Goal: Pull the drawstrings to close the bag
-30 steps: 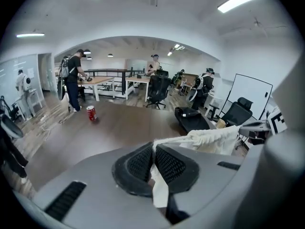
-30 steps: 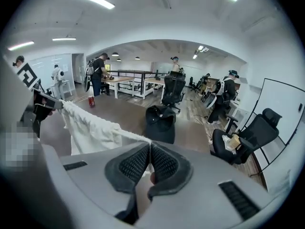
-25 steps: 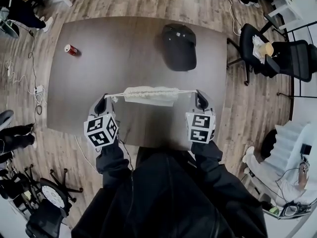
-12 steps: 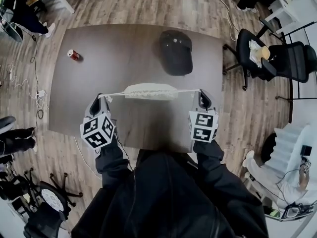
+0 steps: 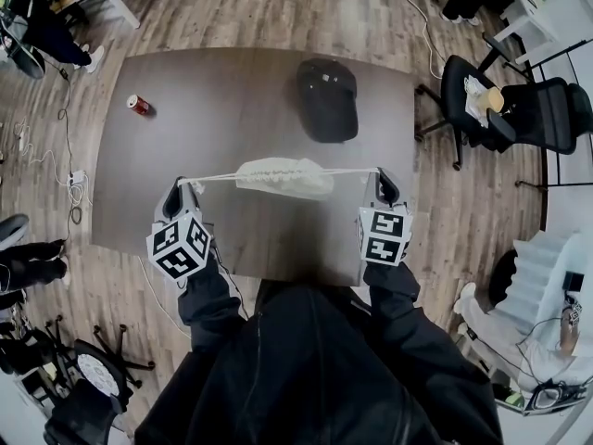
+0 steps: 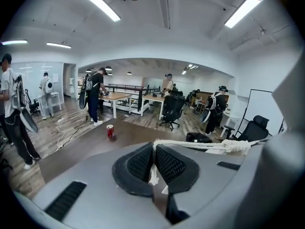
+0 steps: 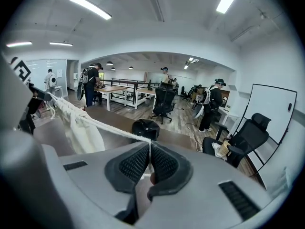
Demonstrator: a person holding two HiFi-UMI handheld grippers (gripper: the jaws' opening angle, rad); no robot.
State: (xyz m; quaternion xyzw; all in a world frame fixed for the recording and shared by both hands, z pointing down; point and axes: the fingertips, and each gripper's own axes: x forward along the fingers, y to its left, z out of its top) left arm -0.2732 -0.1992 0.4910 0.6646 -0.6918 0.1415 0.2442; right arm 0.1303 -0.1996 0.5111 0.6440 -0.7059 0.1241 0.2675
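Note:
A cream drawstring bag [image 5: 283, 176] hangs bunched between my two grippers above the dark table [image 5: 241, 119]; its gathered mouth runs along the taut cords. My left gripper [image 5: 182, 188] is shut on the left drawstring [image 6: 190, 143], which runs from its pads [image 6: 143, 162] rightwards to the bag's gathered mouth [image 6: 236, 147]. On the other side, my right gripper [image 5: 382, 182] is shut on the right drawstring [image 7: 109, 129]. That cord stretches left from its pads [image 7: 162, 162] to the bag [image 7: 83, 128].
A black cap [image 5: 328, 98] lies at the table's far side, a red can [image 5: 138, 105] near its far left corner. Black office chairs [image 5: 519, 100] stand to the right. People stand at desks further back [image 6: 93, 97]. Cables trail on the wooden floor [image 5: 69, 170] at left.
Both grippers have drawn slightly further apart, and the bag's mouth has bunched tighter along the cords. The bag hangs a little lower at its right side now.

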